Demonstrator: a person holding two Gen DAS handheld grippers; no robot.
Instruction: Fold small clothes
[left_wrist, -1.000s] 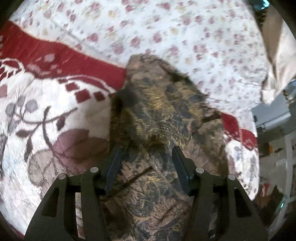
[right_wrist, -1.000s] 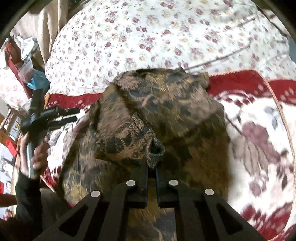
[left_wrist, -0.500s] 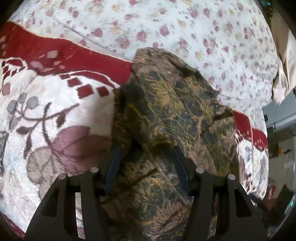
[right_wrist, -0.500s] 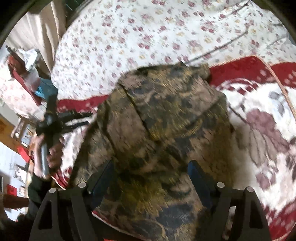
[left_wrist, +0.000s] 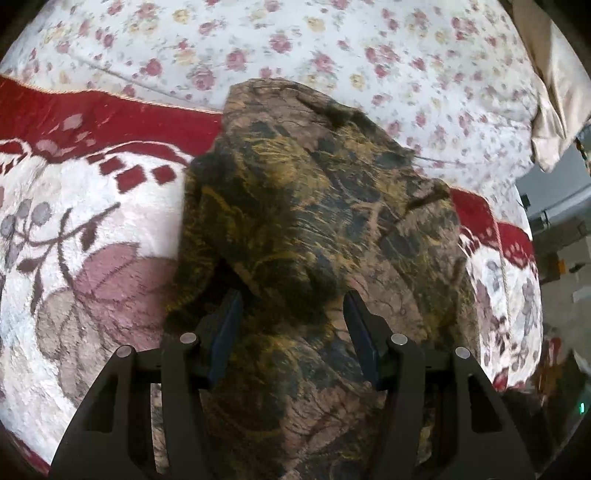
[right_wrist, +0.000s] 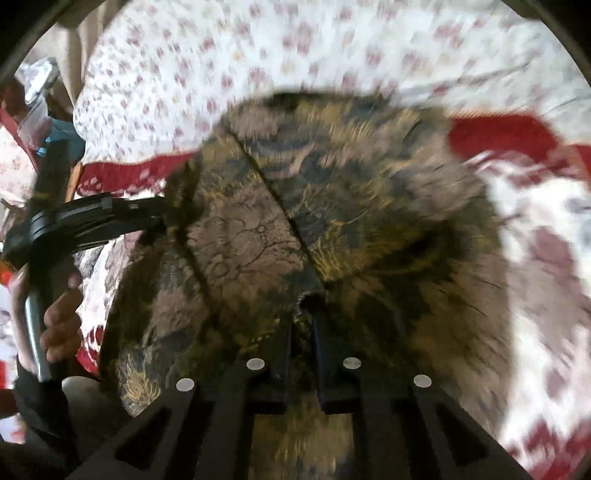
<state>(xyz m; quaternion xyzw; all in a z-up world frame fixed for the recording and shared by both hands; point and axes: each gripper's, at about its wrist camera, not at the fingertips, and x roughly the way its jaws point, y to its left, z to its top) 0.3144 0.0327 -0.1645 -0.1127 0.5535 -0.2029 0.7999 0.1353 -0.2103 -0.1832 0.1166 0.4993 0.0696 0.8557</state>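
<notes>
The right gripper (right_wrist: 301, 325) had just reopened and then clenched its jaws on a fresh fold of the brown garment (right_wrist: 332, 206), while the left gripper's (left_wrist: 291, 314) jaws stood released astride it, readying another fold.

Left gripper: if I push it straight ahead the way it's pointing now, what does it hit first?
Most likely the brown patterned garment. The left gripper stands open, with bunched cloth rising directly between and ahead of its fingers. Beyond lies the floral bedsheet, though depth is hard to judge.

Both wrist views look steeply down, close over the same brown garment (left_wrist: 314, 206).
</notes>
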